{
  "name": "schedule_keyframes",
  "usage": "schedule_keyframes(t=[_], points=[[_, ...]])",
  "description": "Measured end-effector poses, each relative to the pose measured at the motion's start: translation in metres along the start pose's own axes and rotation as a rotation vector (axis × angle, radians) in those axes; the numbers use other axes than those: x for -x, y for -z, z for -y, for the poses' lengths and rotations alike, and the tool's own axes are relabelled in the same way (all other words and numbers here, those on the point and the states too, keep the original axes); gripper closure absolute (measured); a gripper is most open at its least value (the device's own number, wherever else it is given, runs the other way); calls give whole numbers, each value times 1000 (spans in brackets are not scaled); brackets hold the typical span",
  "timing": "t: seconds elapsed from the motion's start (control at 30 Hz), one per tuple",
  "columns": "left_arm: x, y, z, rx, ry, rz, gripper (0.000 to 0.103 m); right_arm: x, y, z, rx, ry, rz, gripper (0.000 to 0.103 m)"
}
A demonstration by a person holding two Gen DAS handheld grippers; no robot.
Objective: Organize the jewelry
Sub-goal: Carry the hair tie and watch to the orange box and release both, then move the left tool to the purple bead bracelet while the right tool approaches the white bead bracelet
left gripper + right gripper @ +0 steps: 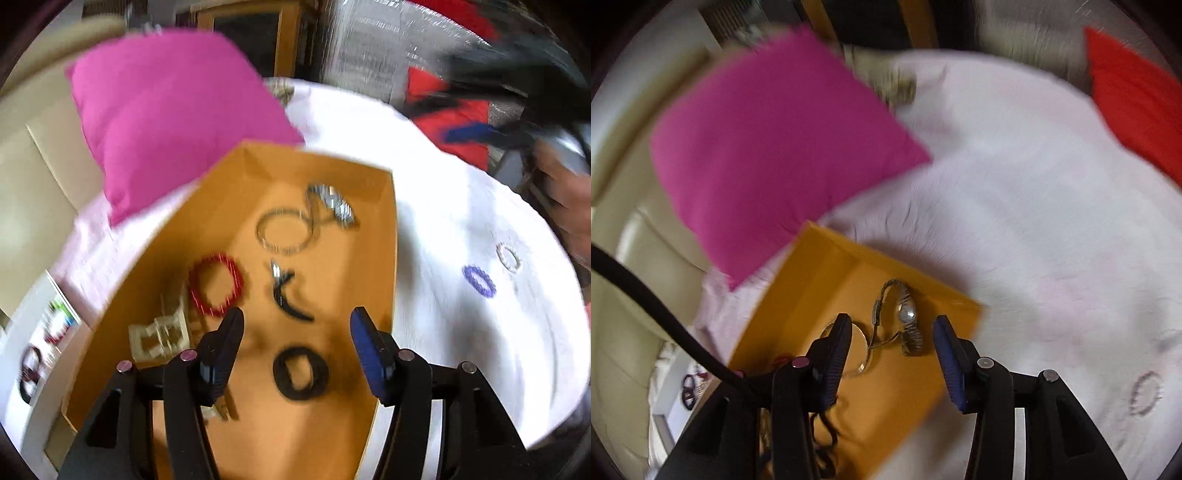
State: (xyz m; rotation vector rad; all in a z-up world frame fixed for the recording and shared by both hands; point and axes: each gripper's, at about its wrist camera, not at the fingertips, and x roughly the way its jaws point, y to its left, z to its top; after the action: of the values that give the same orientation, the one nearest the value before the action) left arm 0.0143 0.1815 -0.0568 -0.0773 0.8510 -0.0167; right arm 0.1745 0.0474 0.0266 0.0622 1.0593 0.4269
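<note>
The left gripper (297, 321) tilts down over the orange tray (384, 229), fingers apart and holding nothing; a black ring (301, 373) lies on the tray floor between them, a red bracelet (216, 284) just beyond the left finger. The right gripper (890, 330) also tilts down, fingers open and empty, the watch (907, 314) lying between and just beyond their tips. Only the left view shows two bracelets on the white bed – purple (479, 281) and clear (509, 257) – and a hand (565, 192).
</note>
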Motion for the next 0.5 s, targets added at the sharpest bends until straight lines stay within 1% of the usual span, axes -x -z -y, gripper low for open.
schedule_keyframes(t=[0.03,0.07,0.1,0.13,0.17,0.23,0.27,0.33,0.4,0.5], points=[[3,-4,4,-12,-12,27,42,24,9,14,-6,-2,50,45],[9,-6,11,-31,-30,69,39,44,18,28,-16,-1,99,43],[12,-7,18,-46,-42,99,36,70,32,50,-39,9,165,42],[18,-9,27,-67,-48,132,35,91,44,69,-67,15,215,41],[21,-9,34,-84,-46,149,35,115,63,97,-121,20,271,41],[23,-9,57,-142,-44,180,35,144,93,140,-230,20,349,41],[22,-8,68,-168,-38,185,35,158,114,169,-306,19,389,41],[20,-8,88,-205,-24,191,35,168,144,209,-412,19,414,41],[16,-9,111,-229,6,180,34,168,174,241,-514,11,421,42],[3,-12,140,-248,31,156,34,152,203,270,-606,-29,408,42]])
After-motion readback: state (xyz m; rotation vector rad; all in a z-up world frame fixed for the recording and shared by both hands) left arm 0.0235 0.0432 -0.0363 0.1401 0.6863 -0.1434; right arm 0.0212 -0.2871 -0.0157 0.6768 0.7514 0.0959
